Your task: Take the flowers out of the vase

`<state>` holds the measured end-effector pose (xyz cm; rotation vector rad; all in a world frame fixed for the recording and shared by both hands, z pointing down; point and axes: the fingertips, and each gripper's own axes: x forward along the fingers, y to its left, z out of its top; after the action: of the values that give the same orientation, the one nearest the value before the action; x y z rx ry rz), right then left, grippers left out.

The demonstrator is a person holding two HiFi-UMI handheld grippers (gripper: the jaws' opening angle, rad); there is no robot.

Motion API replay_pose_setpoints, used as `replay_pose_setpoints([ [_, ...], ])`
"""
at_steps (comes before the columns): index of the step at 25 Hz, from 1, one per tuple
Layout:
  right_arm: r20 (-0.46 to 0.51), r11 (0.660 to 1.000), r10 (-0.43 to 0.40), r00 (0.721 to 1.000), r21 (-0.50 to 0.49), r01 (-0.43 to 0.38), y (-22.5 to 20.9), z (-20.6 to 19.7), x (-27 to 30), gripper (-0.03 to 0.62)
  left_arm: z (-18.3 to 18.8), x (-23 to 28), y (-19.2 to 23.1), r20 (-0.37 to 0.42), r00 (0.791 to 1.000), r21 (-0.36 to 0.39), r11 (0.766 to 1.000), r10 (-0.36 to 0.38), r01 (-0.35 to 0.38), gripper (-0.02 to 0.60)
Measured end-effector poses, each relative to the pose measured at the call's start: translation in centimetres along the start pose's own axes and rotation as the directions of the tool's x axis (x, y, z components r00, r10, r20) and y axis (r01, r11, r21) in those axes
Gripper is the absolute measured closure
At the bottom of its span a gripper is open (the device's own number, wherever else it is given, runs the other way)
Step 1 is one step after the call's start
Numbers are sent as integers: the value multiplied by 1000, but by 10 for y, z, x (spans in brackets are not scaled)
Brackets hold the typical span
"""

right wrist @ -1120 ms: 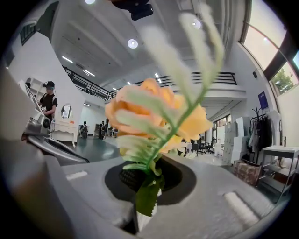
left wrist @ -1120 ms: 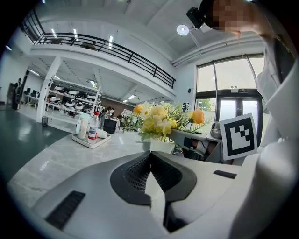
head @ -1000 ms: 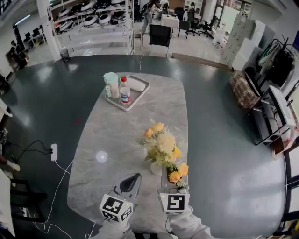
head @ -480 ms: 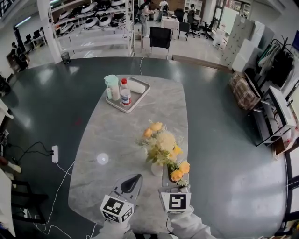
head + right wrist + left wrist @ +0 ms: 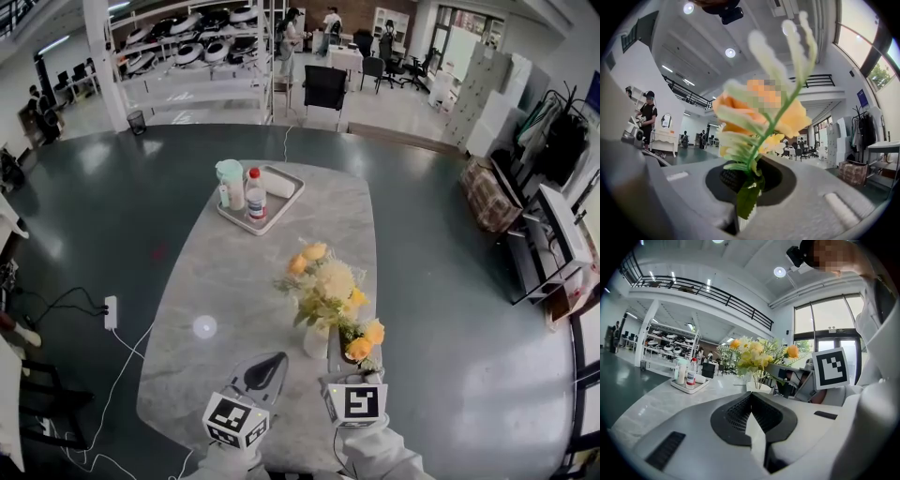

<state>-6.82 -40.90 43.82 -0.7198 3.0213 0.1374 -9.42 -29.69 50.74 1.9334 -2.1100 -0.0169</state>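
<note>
A white vase (image 5: 315, 340) stands near the front of the marble table (image 5: 234, 281) and holds a bouquet of yellow and cream flowers (image 5: 323, 284). My right gripper (image 5: 345, 362) is just right of the vase, shut on the green stem of an orange flower (image 5: 362, 344). In the right gripper view that orange flower (image 5: 761, 112) rises straight out of the shut right gripper (image 5: 746, 190). Whether the stem's lower end is still in the vase is hidden. My left gripper (image 5: 273, 360) hovers left of the vase, shut and empty; the left gripper (image 5: 752, 417) points past the vase (image 5: 758, 386).
At the table's far end a grey tray (image 5: 285, 201) carries a red-capped bottle (image 5: 253, 194), a green-lidded container (image 5: 230, 183) and a white roll. A power strip (image 5: 110, 312) with cables lies on the floor at the left. Shelving and chairs stand far behind.
My right gripper has risen a little, lifting the orange flower with it. The left gripper has stayed where it was.
</note>
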Motion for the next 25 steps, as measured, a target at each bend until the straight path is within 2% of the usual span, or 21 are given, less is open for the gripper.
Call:
replay_pose_setpoints([
  [8,45,999,19,999,44,-21,2,27,-1,563,15,-4,-10,18,1000,12,1000,-14,14,580],
  [14,109,991,26,994,124,-40,-3,51,-10,563,23,-6,-25,27,999,33,999,-34,33,580],
  [25,187,989,55,981,126,-80,2,95,-17,563,49,-15,-31,54,998,58,998,-41,37,580],
])
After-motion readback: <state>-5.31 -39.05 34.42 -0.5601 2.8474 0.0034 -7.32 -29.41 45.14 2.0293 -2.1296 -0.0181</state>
